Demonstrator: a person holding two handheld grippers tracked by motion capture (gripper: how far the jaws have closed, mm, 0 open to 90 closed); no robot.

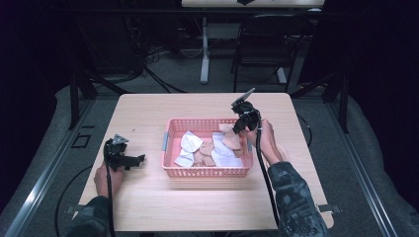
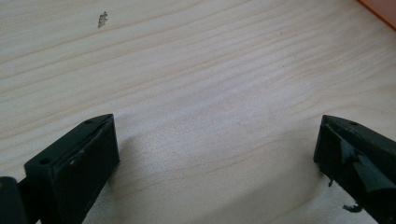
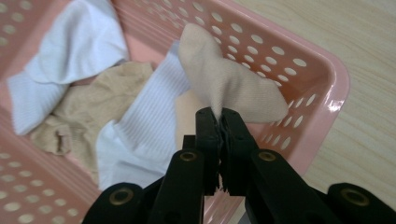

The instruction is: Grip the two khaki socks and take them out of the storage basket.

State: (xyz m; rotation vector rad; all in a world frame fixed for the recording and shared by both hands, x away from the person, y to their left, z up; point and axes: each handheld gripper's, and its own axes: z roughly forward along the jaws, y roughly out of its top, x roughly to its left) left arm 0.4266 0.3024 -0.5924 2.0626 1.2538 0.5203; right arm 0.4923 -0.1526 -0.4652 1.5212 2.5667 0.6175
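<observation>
Above, right gripper [image 3: 219, 114] — jaws pinched tight on a beige sock [image 3: 229, 84], gripped at its edge over the near-right corner of the pink basket [image 3: 327, 84]. White socks [image 3: 144, 121] & other beige ones lie inside. Left gripper [image 1: 129, 160] rests on the counter [image 2: 201, 70] w/ jaws wide apart — nothing between them.

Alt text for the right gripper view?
The right claw is shut on a beige sock, holding it above a pink basket. More white and beige socks lie in the basket, which sits on a wooden table.
</observation>
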